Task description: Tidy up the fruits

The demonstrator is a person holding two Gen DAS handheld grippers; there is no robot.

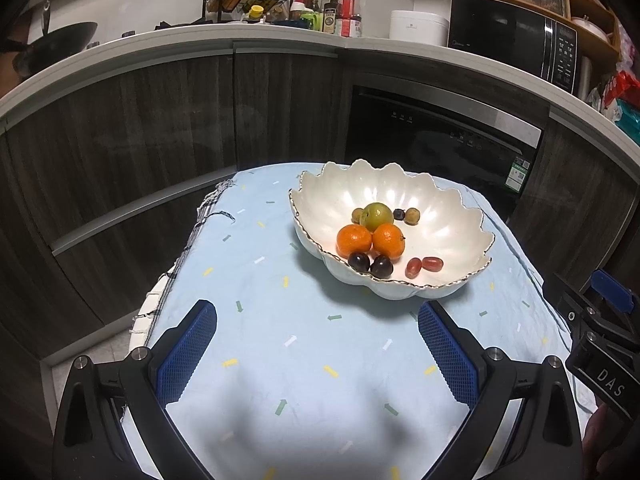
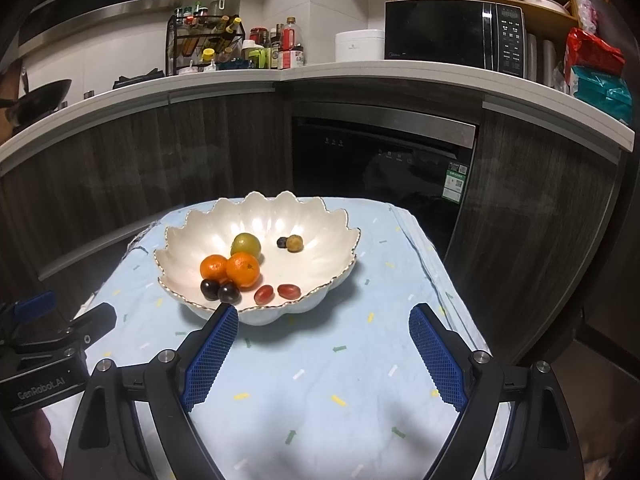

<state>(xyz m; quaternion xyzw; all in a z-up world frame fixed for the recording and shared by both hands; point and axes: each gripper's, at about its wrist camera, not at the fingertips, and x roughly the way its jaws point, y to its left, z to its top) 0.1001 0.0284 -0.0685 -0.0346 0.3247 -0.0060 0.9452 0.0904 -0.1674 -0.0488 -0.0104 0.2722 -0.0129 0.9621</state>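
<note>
While every fruit sits in the shell bowl (image 2: 320, 216), both the left gripper (image 1: 316, 344) and right gripper (image 2: 324, 344) hover released and empty, so retreat looks next.

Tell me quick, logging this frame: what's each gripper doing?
Left gripper: open, holding nothing.
Right gripper: open, holding nothing.

It was a home kitchen. A white countertop (image 2: 360, 70) curved across the far side above dark wood-grain cabinets (image 2: 224, 152). At twelve o'clock a built-in dishwasher (image 2: 380, 156) sat under it. Toward one o'clock stood a black microwave (image 2: 452, 34), at eleven o'clock a rack of condiment bottles (image 2: 208, 46), and at nine o'clock a wok (image 2: 36, 100).
</note>
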